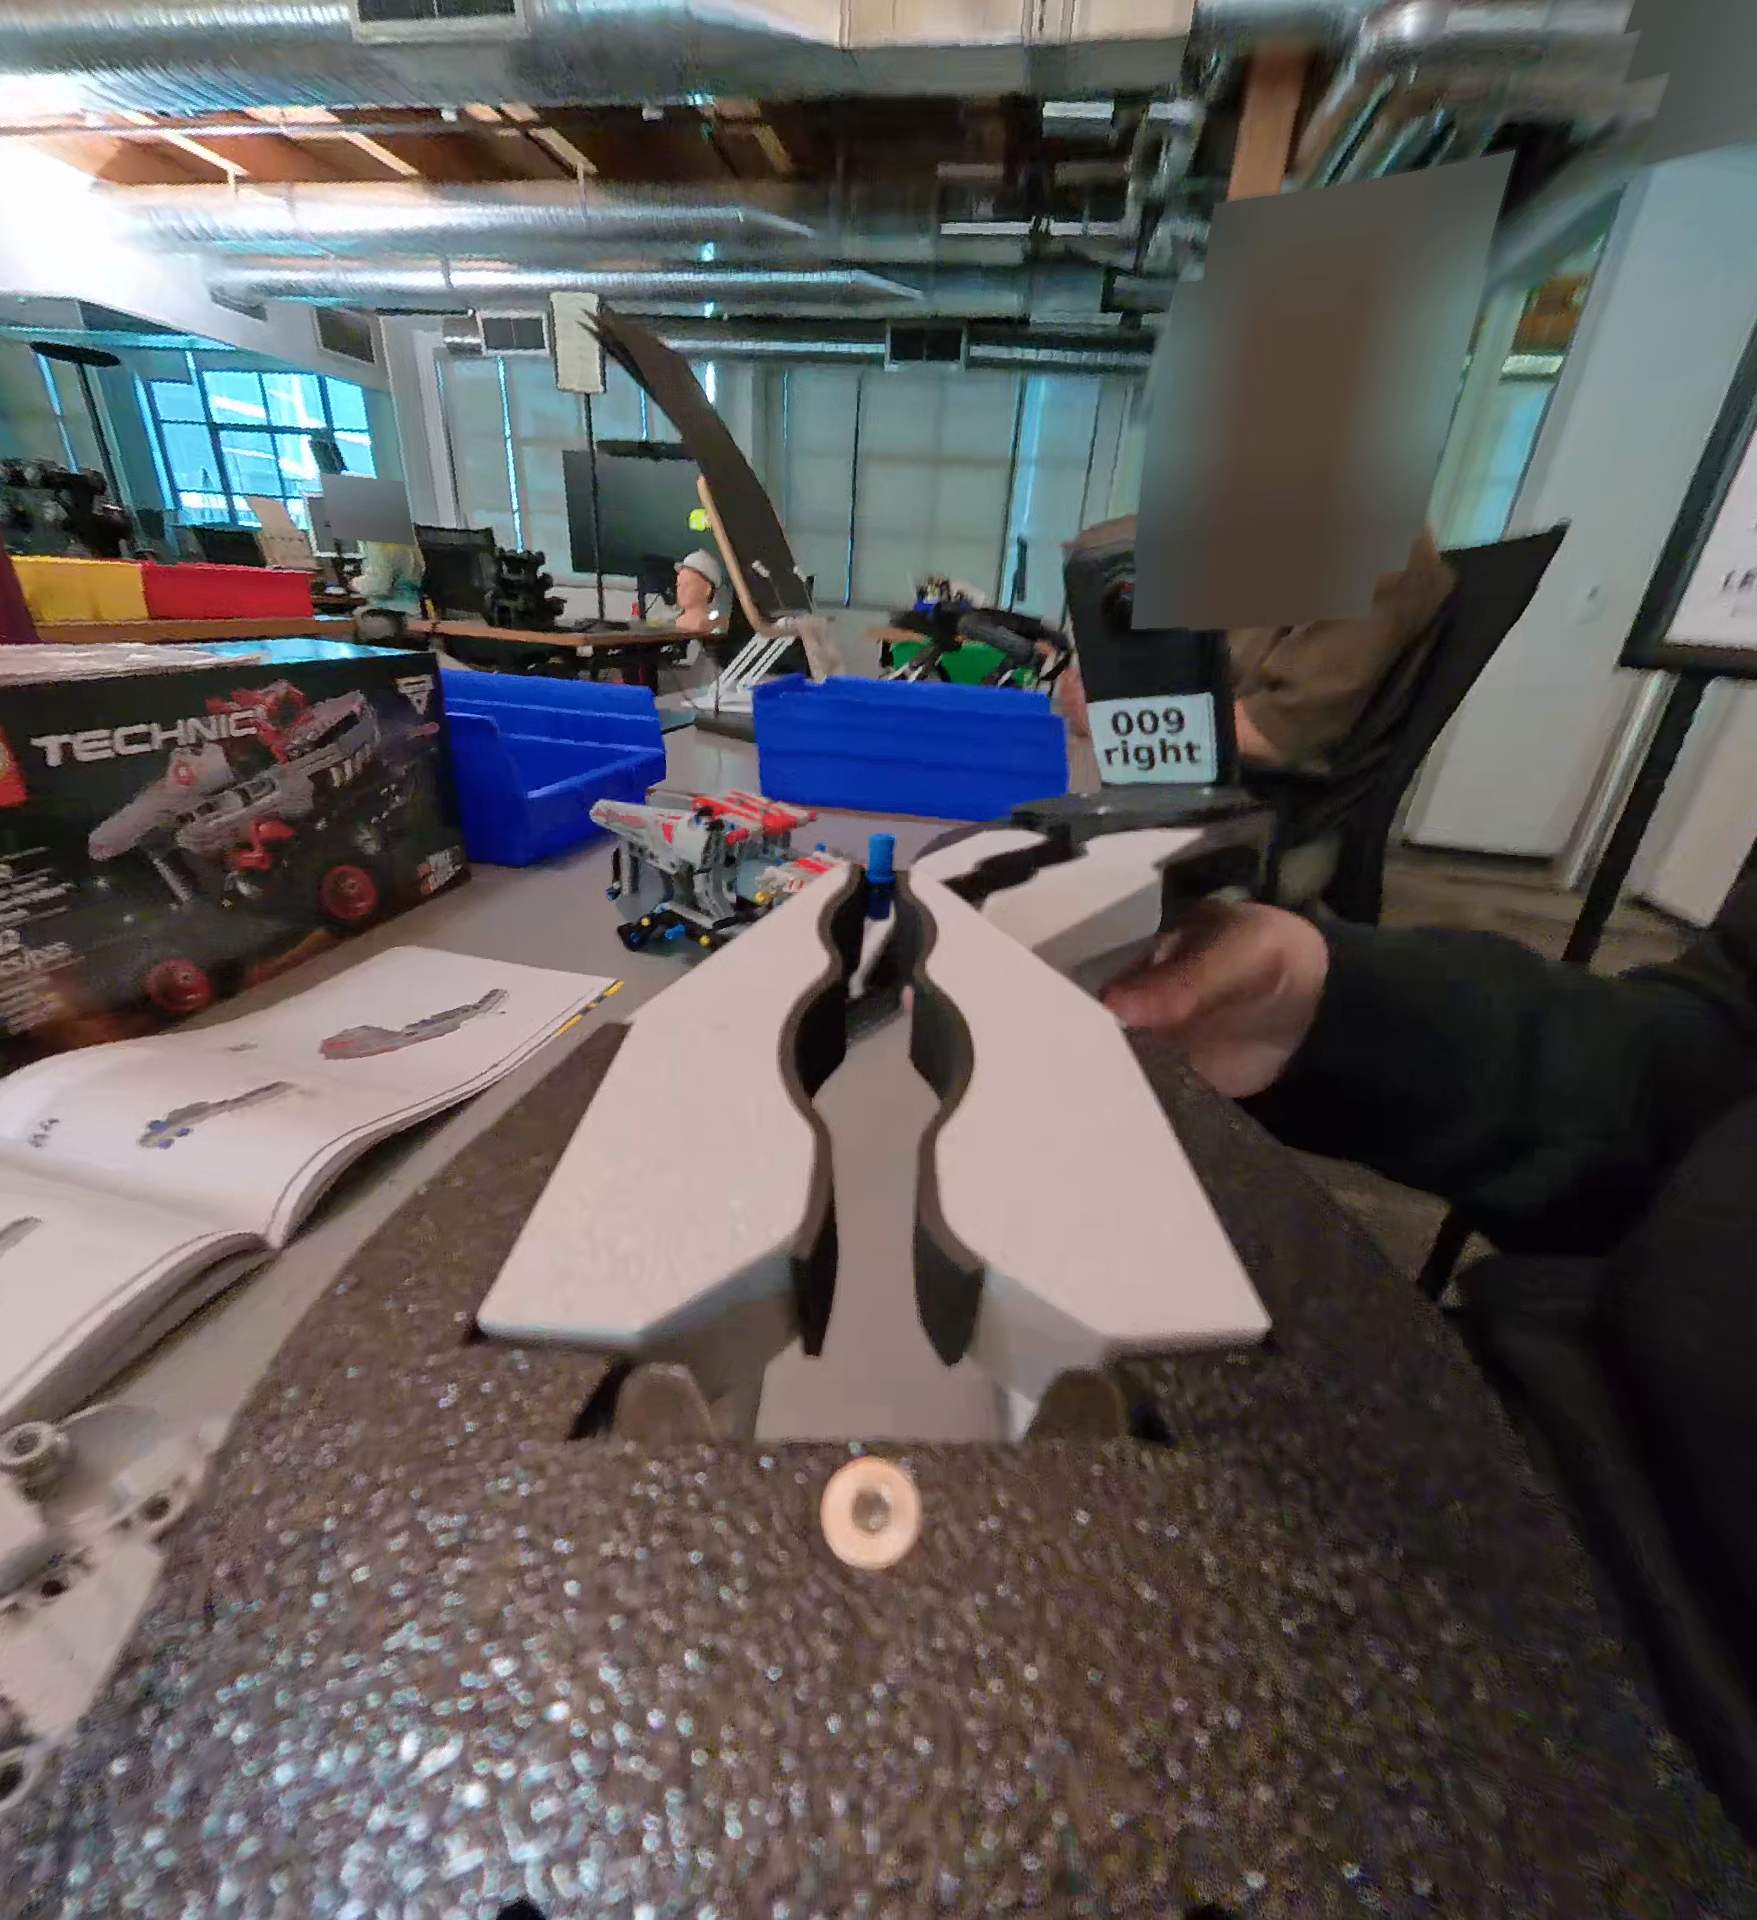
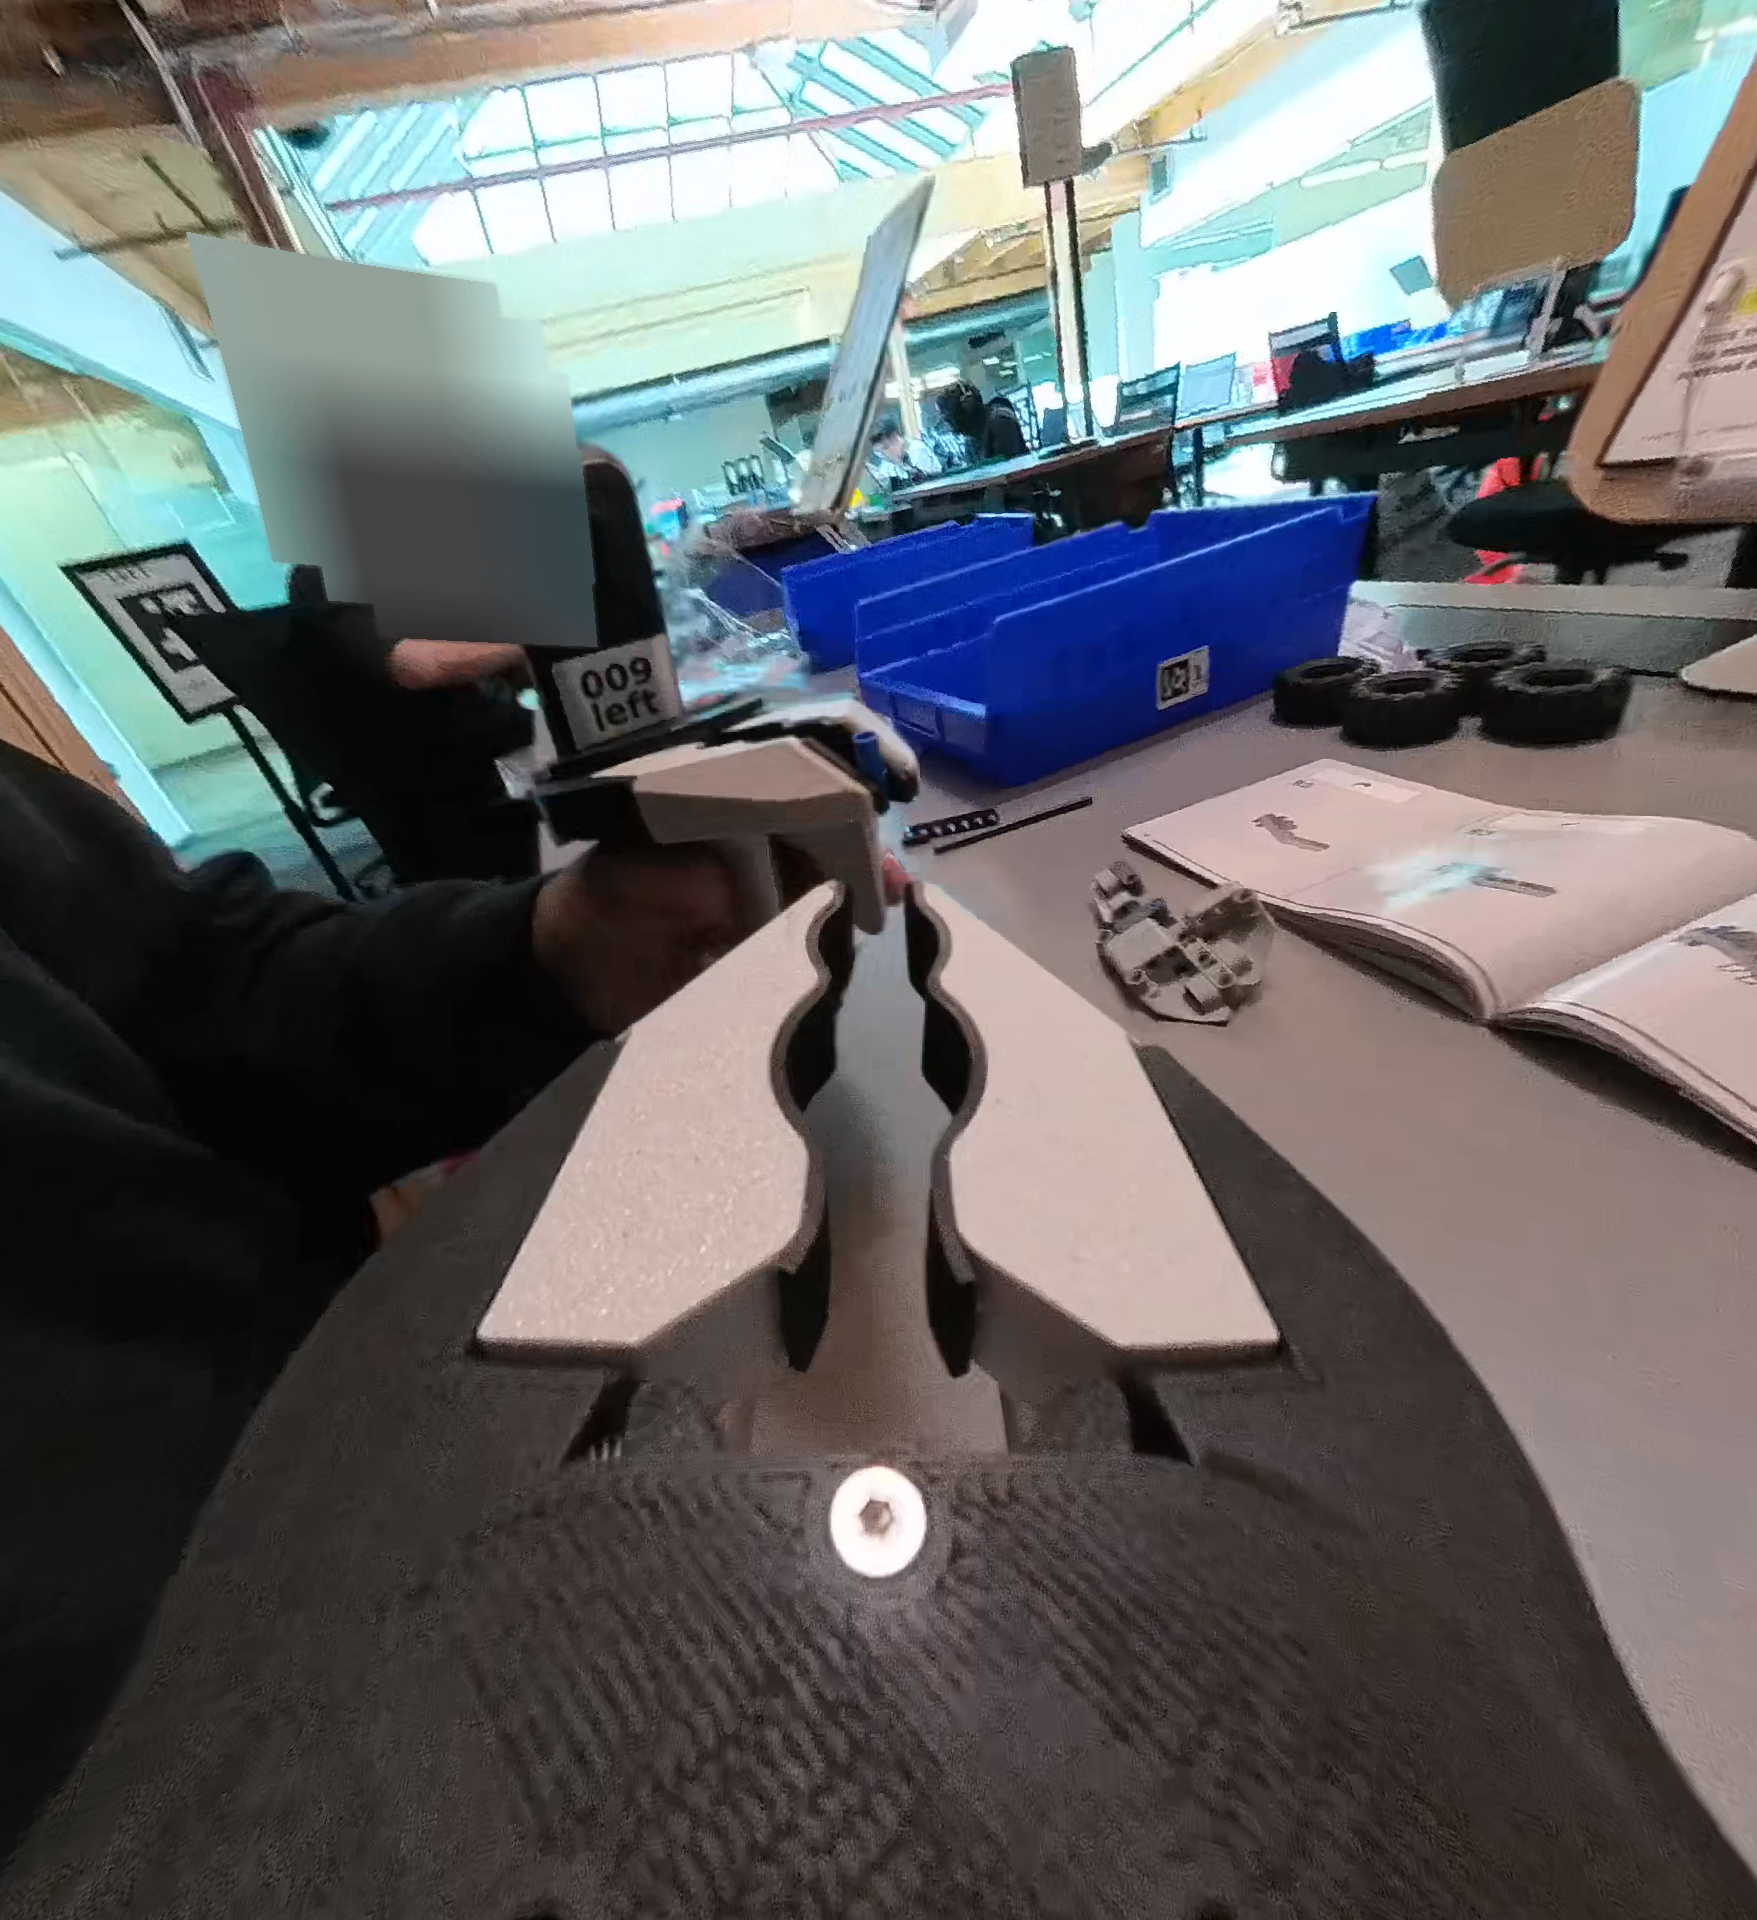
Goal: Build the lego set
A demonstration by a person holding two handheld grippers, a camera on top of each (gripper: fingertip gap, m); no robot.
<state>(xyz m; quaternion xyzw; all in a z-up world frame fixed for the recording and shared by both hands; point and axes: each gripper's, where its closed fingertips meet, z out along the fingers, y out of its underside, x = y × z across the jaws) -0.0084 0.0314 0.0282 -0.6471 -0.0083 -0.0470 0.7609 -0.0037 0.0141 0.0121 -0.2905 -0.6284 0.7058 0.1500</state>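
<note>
- Lego set box [image 1: 178, 831] stands at the far left of the left wrist view, on the grey table [image 1: 541, 925]; an open instruction booklet [image 1: 261, 1101] lies just in front of it.
- Right of the box, two blue bins [image 1: 905, 743] sit at the back, with the half-built grey, white and red lego model [image 1: 708, 868] on the table before them.
- Left gripper [image 1: 879, 883] is raised at the centre, its jaws pinching a small blue pin [image 1: 881, 868] that sticks up above the tips.
- Right gripper [image 2: 874, 904] comes in from the right, tips just beside the left gripper; its jaws stand slightly apart, and I cannot tell whether anything sits between them.
- In the right wrist view, a small grey sub-assembly [image 2: 1180, 951] rests on the table right of the grippers, beside the booklet.
- Farther right at the back, black tyres [image 2: 1456, 691] lie grouped together.
</note>
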